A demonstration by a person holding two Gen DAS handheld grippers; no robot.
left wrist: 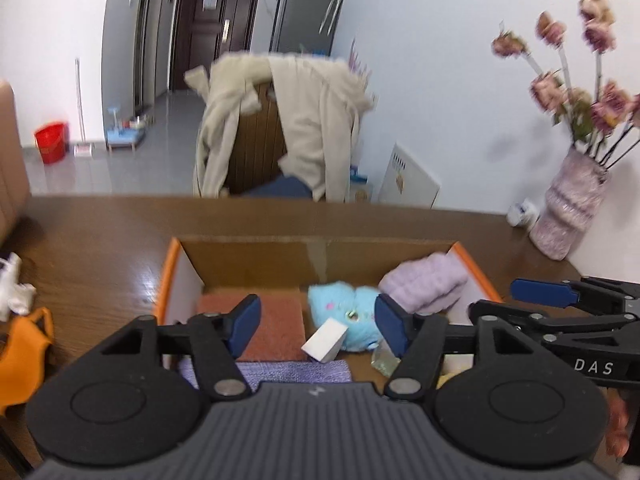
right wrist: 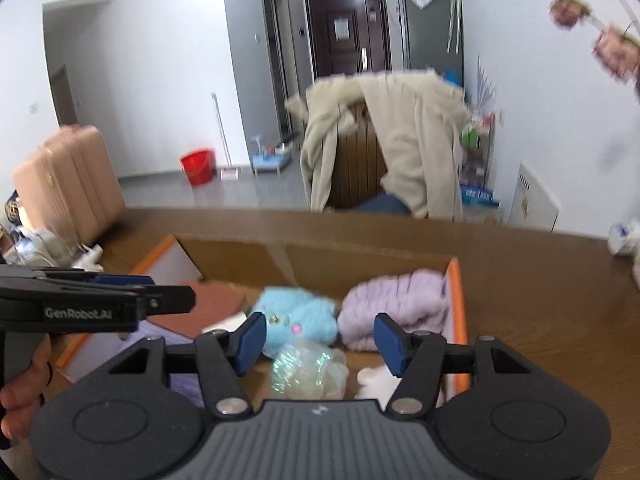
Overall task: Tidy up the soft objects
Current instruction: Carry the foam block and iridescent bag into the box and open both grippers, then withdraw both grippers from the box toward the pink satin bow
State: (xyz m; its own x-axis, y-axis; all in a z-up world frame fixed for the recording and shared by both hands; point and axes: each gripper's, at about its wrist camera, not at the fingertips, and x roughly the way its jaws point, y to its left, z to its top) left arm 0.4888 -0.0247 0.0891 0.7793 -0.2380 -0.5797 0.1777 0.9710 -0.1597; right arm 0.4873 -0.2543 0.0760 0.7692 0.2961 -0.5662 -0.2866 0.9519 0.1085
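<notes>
The left claw (left wrist: 316,326) hangs over the near part of an open cardboard box (left wrist: 256,258), its blue-padded fingers (left wrist: 245,322) spread wide with nothing between them and no contact with anything below. The right claw (right wrist: 320,344) is spread about as wide, also empty, hovering above the box's near right part; from the left wrist view it shows at the right, beside the box's orange-edged right wall.

The box (right wrist: 360,258) stands on the brown wooden bench (left wrist: 100,248), near the middle, its far wall toward the bench's far edge. Inside lie the soft things: a light blue plush toy (left wrist: 344,314) in the middle, a lilac fluffy cloth (left wrist: 428,284) bundled against the right wall, a reddish-brown pad (left wrist: 276,328) flat on the left side of the floor, a purple cloth (left wrist: 292,372) at the near edge, and a white sponge wedge (left wrist: 325,345) leaning against the plush toy's near side. The right wrist view shows a crinkled clear plastic bag (right wrist: 306,372) just in front of the plush toy (right wrist: 296,316), and something white and soft (right wrist: 378,380) beside the bag, under the right claw's right finger.

On the bench's left edge sit an orange cloth (left wrist: 24,344) and a white crumpled thing (left wrist: 14,288), well apart from the box. A pink vase (left wrist: 572,208) of flowers stands at the far right corner.
</notes>
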